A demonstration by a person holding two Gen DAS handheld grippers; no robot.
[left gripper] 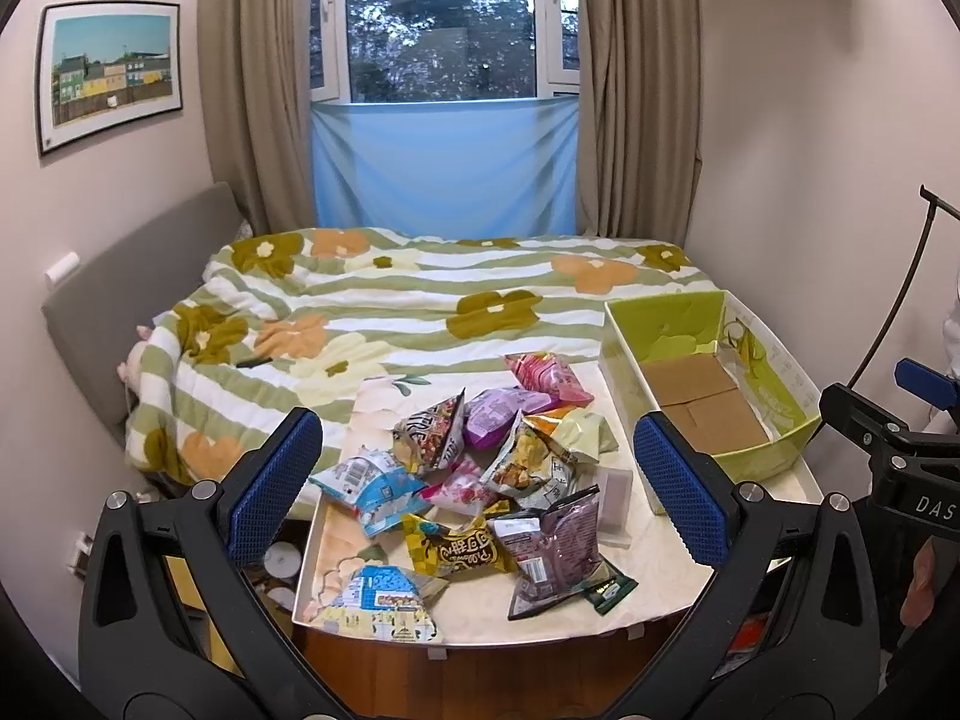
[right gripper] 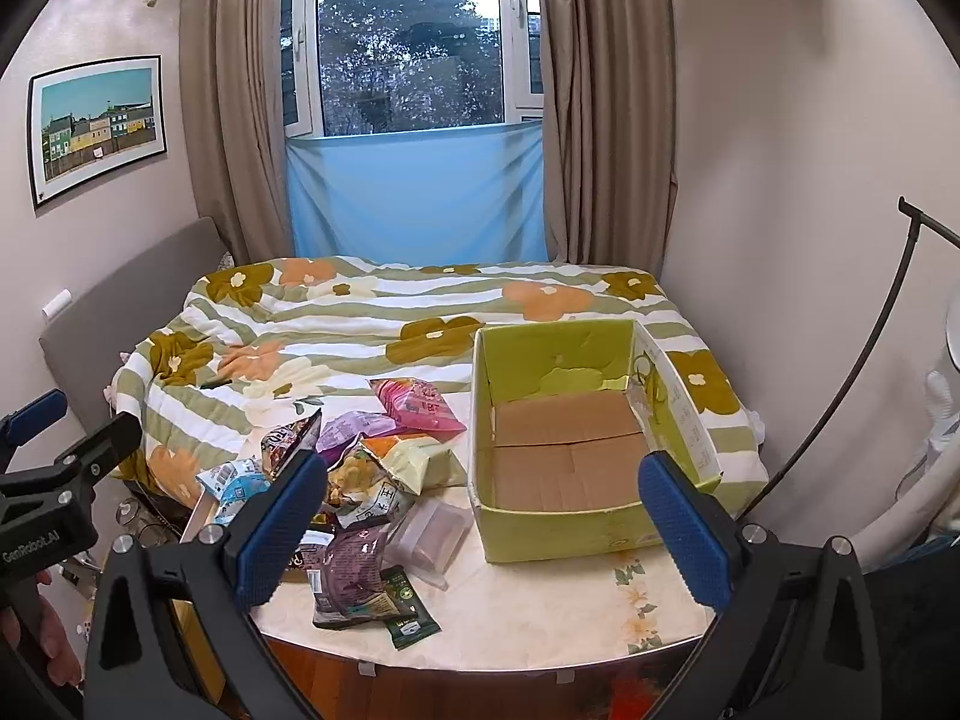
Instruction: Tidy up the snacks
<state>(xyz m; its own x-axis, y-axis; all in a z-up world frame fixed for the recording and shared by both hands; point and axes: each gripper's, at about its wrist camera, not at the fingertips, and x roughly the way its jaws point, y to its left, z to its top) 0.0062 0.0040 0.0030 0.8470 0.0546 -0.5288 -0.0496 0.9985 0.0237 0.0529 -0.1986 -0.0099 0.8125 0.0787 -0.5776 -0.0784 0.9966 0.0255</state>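
Your left gripper [left gripper: 477, 483] hangs above the table [left gripper: 660, 576], jaws spread wide, nothing held. Snack pile [left gripper: 480, 480] sits loose left of centre, packets overlapping. Green box [right gripper: 576, 438] just right of it, only bare cardboard floor showing. Your right gripper [right gripper: 483, 531] hangs by the box, jaws spread, nothing held.

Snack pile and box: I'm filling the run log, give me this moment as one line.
left gripper: open, holding nothing | right gripper: open, holding nothing | snack pile: on table, untouched | green box: no snacks inside
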